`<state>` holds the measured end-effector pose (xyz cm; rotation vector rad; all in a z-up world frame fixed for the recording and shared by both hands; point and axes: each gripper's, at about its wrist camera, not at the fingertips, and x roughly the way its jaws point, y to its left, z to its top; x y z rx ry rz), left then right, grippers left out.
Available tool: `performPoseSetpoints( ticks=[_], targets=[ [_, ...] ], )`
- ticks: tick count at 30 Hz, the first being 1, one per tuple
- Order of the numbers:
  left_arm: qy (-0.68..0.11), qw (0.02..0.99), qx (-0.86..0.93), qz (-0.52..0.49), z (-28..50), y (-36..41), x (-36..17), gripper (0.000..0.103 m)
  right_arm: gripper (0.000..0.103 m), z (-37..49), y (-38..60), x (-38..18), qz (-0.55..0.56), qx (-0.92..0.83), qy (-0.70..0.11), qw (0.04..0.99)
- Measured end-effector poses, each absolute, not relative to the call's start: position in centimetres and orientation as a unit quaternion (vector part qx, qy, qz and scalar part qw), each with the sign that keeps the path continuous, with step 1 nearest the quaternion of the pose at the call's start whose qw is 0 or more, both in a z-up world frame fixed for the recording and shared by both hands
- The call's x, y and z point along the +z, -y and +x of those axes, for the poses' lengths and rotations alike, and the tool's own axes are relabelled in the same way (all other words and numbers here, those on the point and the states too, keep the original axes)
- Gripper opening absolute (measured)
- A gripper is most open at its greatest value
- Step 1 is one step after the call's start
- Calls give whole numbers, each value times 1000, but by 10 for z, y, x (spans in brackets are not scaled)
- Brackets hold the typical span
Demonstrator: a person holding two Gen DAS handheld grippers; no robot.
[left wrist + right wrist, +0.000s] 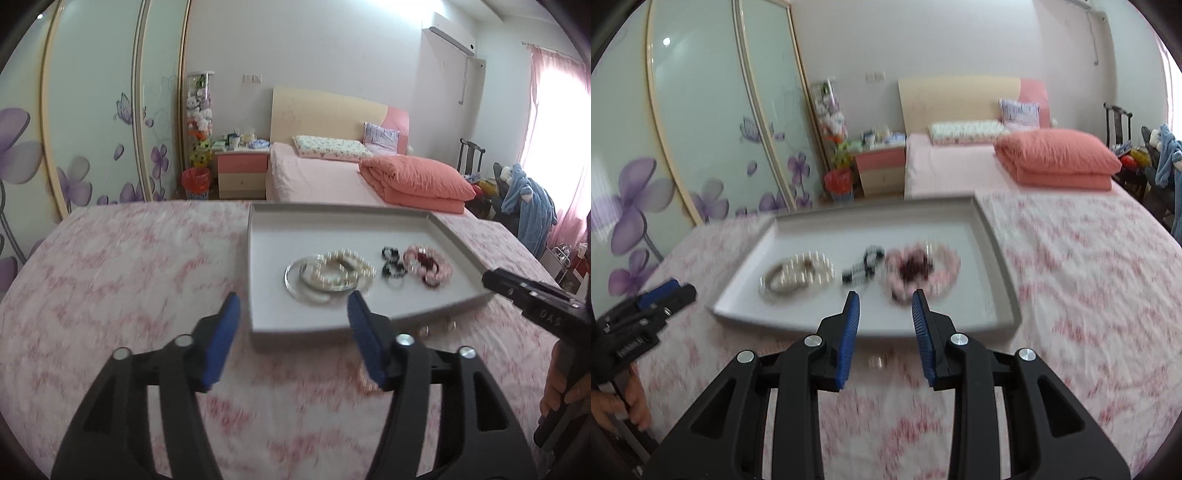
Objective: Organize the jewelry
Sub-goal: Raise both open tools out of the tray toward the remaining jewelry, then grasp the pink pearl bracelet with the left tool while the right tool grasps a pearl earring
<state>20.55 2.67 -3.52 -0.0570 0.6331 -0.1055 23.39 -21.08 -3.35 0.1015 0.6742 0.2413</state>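
Note:
A shallow grey tray [266,258] lies on a pink flowered cloth [129,280]. In it, from left to right, are silver bangles [293,278], pearl bracelets [345,264], black bead bracelets [391,264] and pink bead bracelets [430,264]. My left gripper [293,299] hovers at the tray's near edge, open, with nothing between its blue pads. In the right wrist view the tray [960,229] is blurred. My right gripper [885,297] stands open and empty just before the pink bracelets [923,273]. A small shiny piece [879,360] lies on the cloth in front of the tray.
More small pieces [448,325] and a pink bead bracelet [365,382] lie on the cloth near the tray's front edge. Beyond stand a bed with a folded coral quilt [417,181], a nightstand [242,170], a red bin [195,181] and a flowered wardrobe [92,110].

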Motion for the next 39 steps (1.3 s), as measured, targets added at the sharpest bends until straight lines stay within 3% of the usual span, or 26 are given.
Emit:
performPoseSetpoints(
  ticks=[6,11,24,28,39],
  targets=[
    [-325,943,-68,-20,191,-28,-45,78,31,232,201,-66,36,123,-390,912],
    [-330,941,-78,-13,186,-23,-48,84,31,235,192,-78,22,123,-408,905],
    [-339,936,-94,-1,189,-12,-56,86,28,248,179,-85,-15,108,-426,898],
    [-341,934,-103,7,189,-6,-58,86,16,248,177,-85,-25,100,-427,898],
    [-371,918,-130,60,194,25,-74,86,16,236,199,-84,-9,94,-428,899]
  ],
)
